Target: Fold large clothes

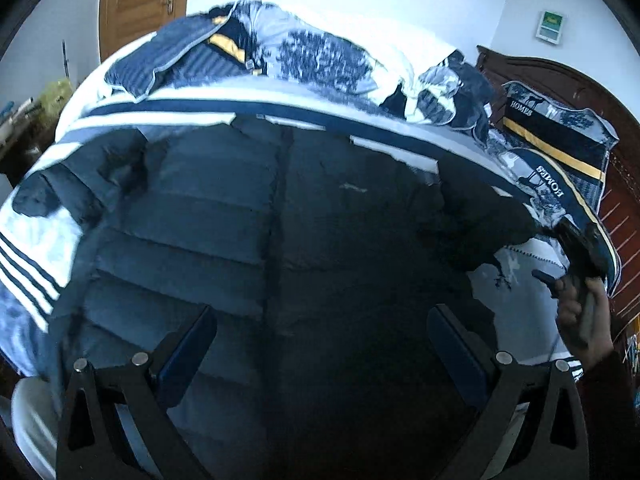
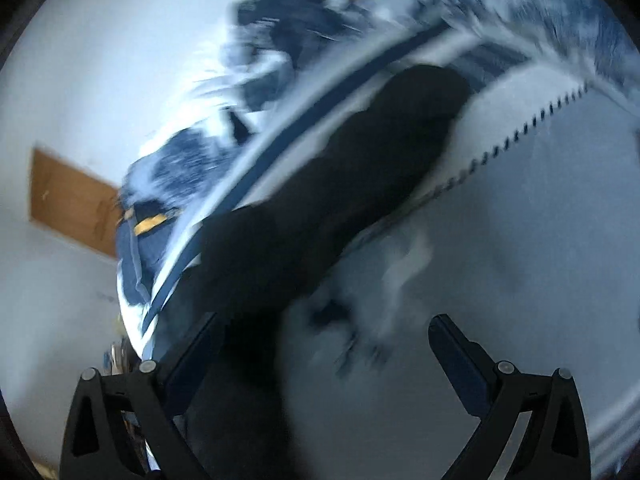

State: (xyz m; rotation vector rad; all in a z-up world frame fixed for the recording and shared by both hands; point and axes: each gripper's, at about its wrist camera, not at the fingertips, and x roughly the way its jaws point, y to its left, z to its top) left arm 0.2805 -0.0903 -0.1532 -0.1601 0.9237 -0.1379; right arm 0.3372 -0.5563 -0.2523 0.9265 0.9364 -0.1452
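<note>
A dark quilted puffer jacket (image 1: 256,232) lies spread flat on the bed (image 1: 520,312), front up, its centre seam running away from the left wrist camera. It covers most of the near bed surface, over a white sheet printed with navy stripes and blue tree patterns. The left gripper (image 1: 320,356) hovers over the jacket's lower part, jaws spread wide with nothing between them; the 2 blue-padded fingers (image 1: 188,356) frame the fabric without touching it as far as can be seen.

Beyond the jacket a rumpled blue-and-white duvet (image 1: 320,56) is heaped along the far side of the bed, and 2 pillows (image 1: 560,140) with a yellow band and the word HOMES lean by the dark wooden headboard (image 1: 592,92). A wooden door (image 1: 140,4) stands in the far wall.

At the right edge of the left wrist view, the person's right hand (image 1: 580,304) grips a handle just off the jacket's right side.

The right wrist view is heavily motion-blurred. The right gripper (image 2: 320,364) has its jaws wide, holding nothing. A black sleeve (image 2: 360,168) of the jacket stretches diagonally across the sheet ahead of it, with the left finger just beside or over its near end; whether they touch cannot be told
</note>
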